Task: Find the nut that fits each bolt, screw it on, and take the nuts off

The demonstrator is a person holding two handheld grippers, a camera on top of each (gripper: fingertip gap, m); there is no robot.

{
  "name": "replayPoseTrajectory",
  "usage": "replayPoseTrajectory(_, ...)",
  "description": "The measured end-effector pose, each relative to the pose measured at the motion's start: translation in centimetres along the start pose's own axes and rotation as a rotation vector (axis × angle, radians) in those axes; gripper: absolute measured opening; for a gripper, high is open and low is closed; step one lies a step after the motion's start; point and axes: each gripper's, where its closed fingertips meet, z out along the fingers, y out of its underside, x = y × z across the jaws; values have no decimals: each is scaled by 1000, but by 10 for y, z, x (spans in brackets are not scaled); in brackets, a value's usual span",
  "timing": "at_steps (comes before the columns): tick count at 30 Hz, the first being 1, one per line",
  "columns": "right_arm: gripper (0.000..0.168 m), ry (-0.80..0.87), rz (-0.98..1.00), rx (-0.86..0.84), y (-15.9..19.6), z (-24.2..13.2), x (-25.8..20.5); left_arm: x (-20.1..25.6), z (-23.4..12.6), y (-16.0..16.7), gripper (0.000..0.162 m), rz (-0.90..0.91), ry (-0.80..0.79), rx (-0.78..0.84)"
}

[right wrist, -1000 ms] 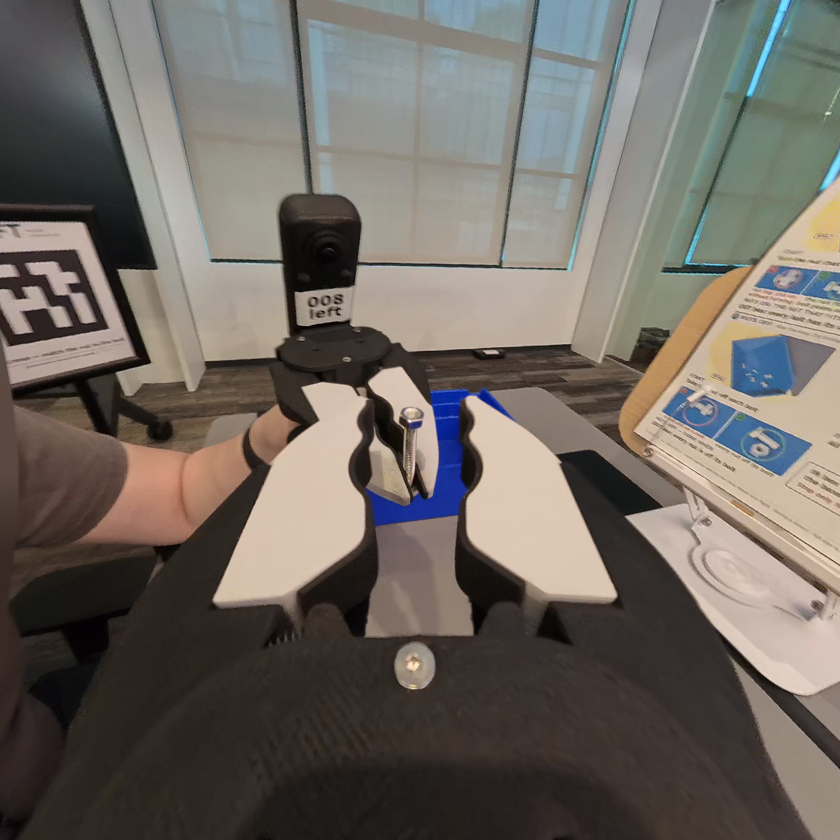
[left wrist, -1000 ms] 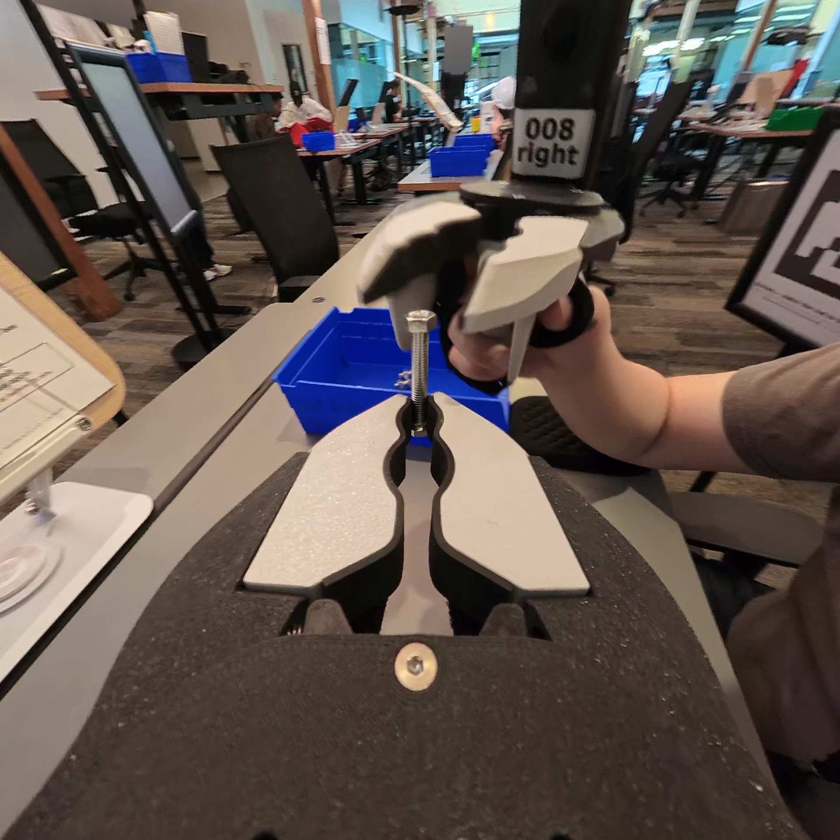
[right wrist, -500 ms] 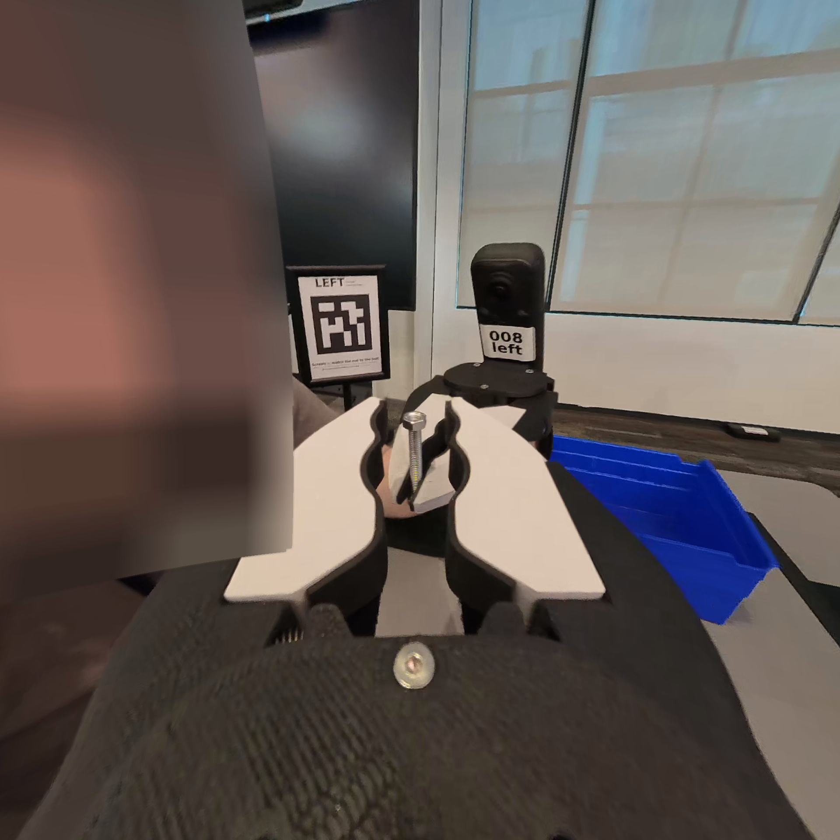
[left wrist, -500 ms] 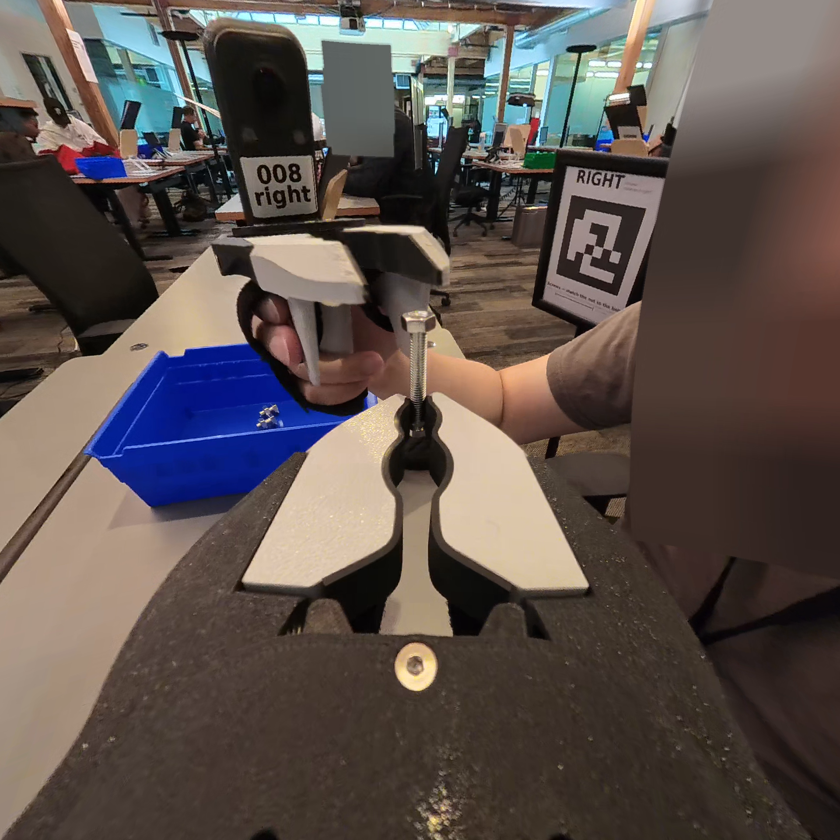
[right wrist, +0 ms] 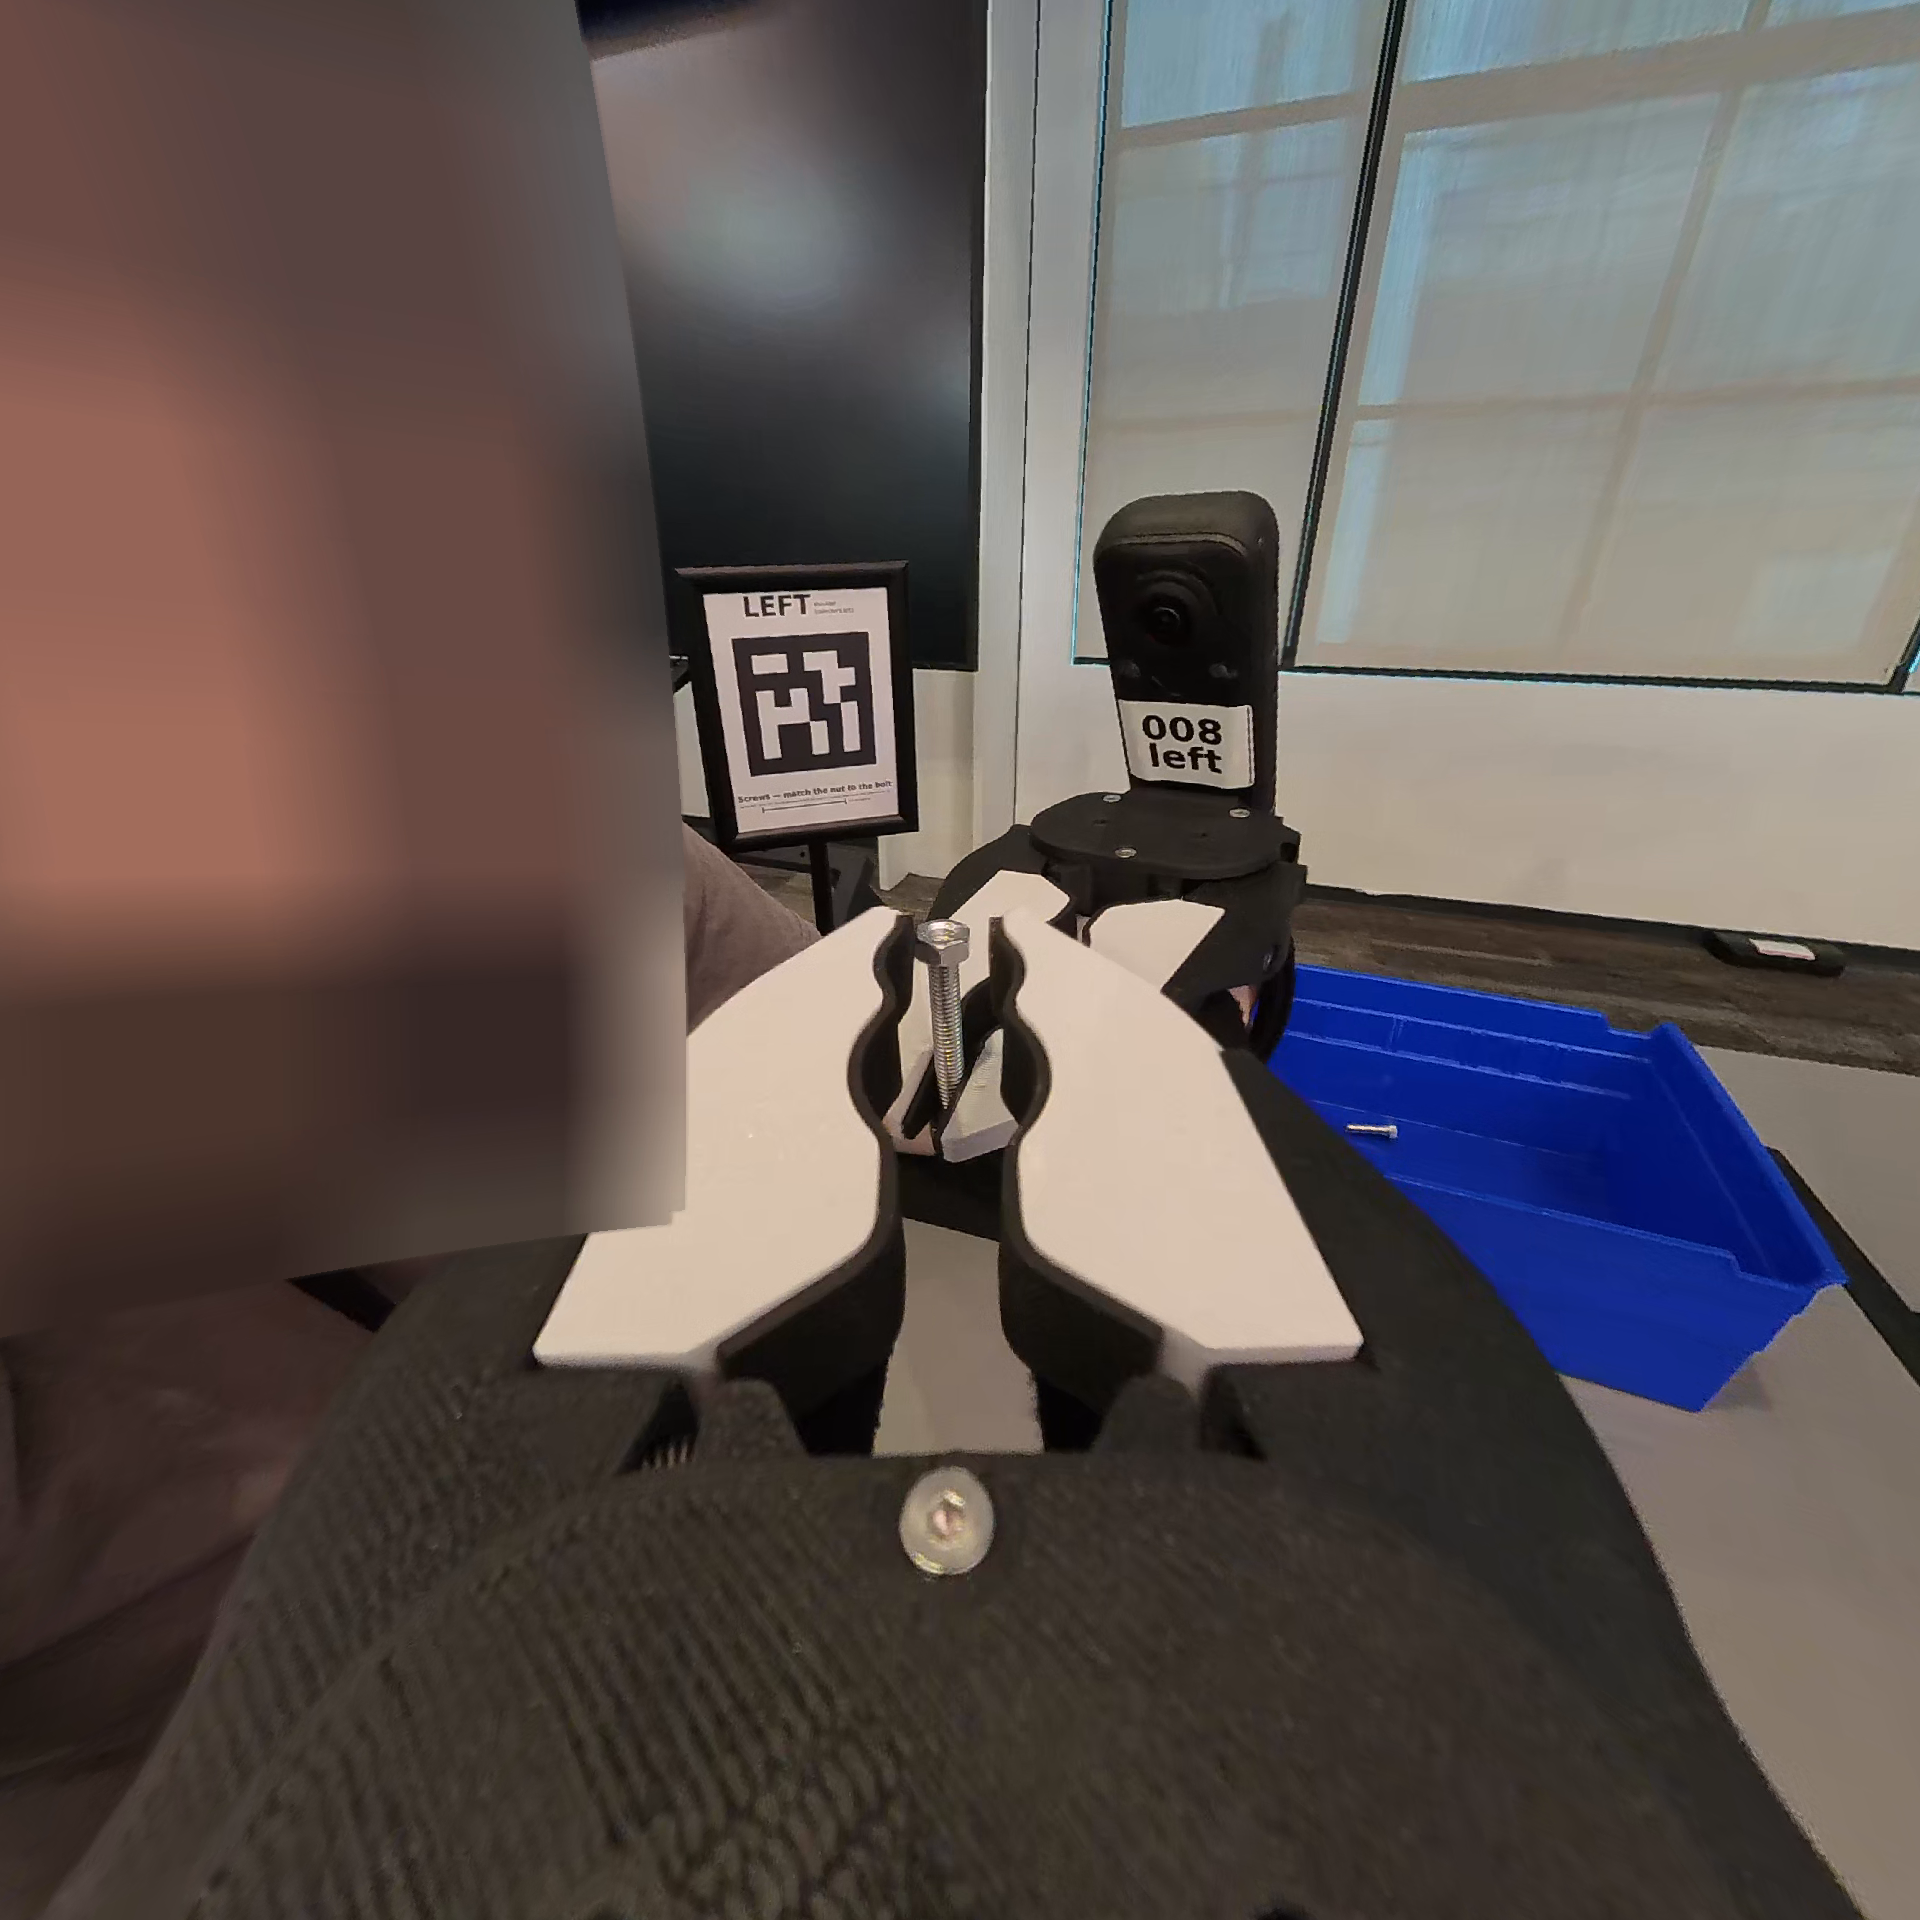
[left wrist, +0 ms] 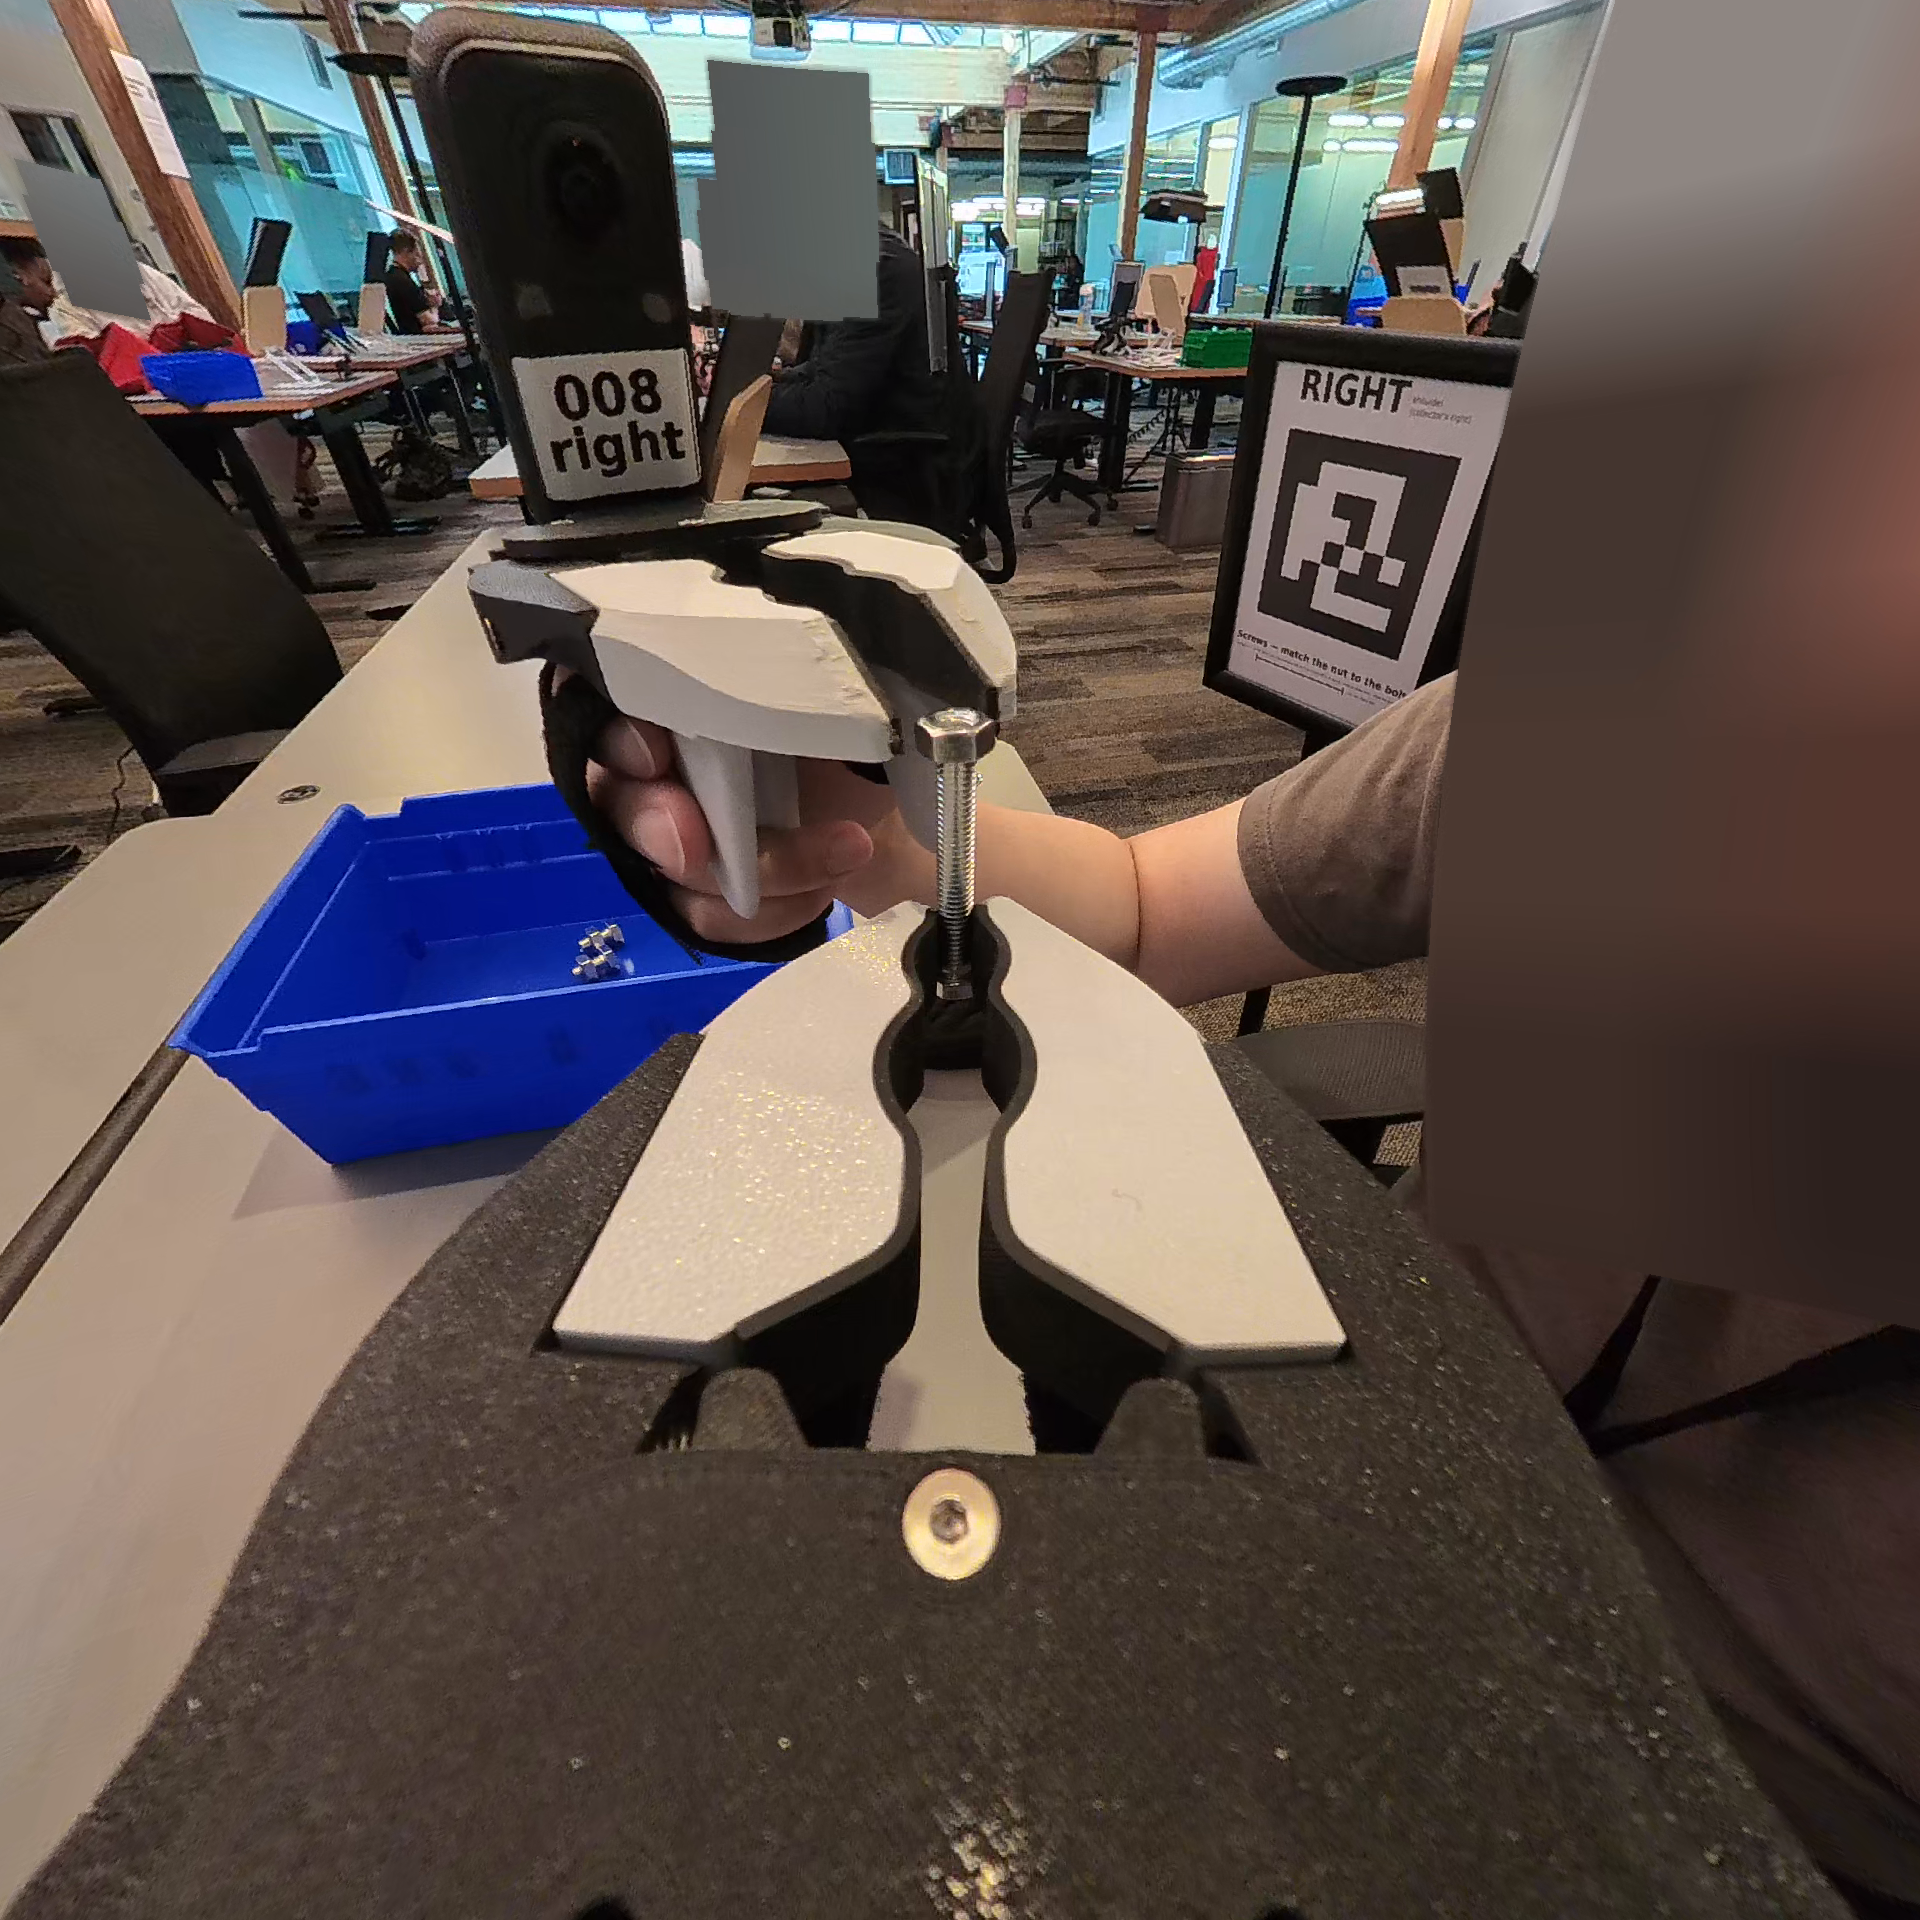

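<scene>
A silver hex-head bolt (left wrist: pixel 954 831) stands upright. My left gripper (left wrist: pixel 954 920) is shut on its lower end; whether a nut sits there I cannot tell. My right gripper (right wrist: pixel 945 935) is level with the bolt head (right wrist: pixel 943 940), one fingertip on each side and a thin gap on both. In the left wrist view the right gripper (left wrist: pixel 951 717) sits at the bolt head. In the right wrist view the left gripper (right wrist: pixel 951 1127) shows below, holding the bolt (right wrist: pixel 948 1029). Small nuts (left wrist: pixel 600 951) lie in the blue bin (left wrist: pixel 260 1029).
The blue bin (right wrist: pixel 1558 1247) stands on the grey table (left wrist: pixel 104 1351) and holds a small bolt (right wrist: pixel 1374 1130). Framed marker signs stand at the sides (left wrist: pixel 1361 530) (right wrist: pixel 805 707). The person's forearm (left wrist: pixel 1122 883) reaches behind the bolt. A black chair (left wrist: pixel 135 582) is far left. Some 4 cm of space lies between my two pairs of fingers.
Both grippers have swung away from the bin toward the person. The right gripper's fingers have come around the bolt head and narrowed. The left gripper still holds the bolt.
</scene>
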Motion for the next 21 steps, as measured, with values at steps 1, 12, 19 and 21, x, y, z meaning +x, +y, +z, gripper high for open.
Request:
replayPoseTrajectory(1,14,-2,3,-1,1,0,0,0,0,0,5,0,-1,-1)
replayPoseTrajectory(12,11,-15,1,-28,5,3,-2,0,0,1,5,0,-3,-12)
replayPoseTrajectory(19,11,-2,-40,-100,12,0,-5,0,3,7,5,11,-10,-54)
replayPoseTrajectory(21,11,4,-43,-106,12,0,-4,-1,3,8,5,10,-13,-57)
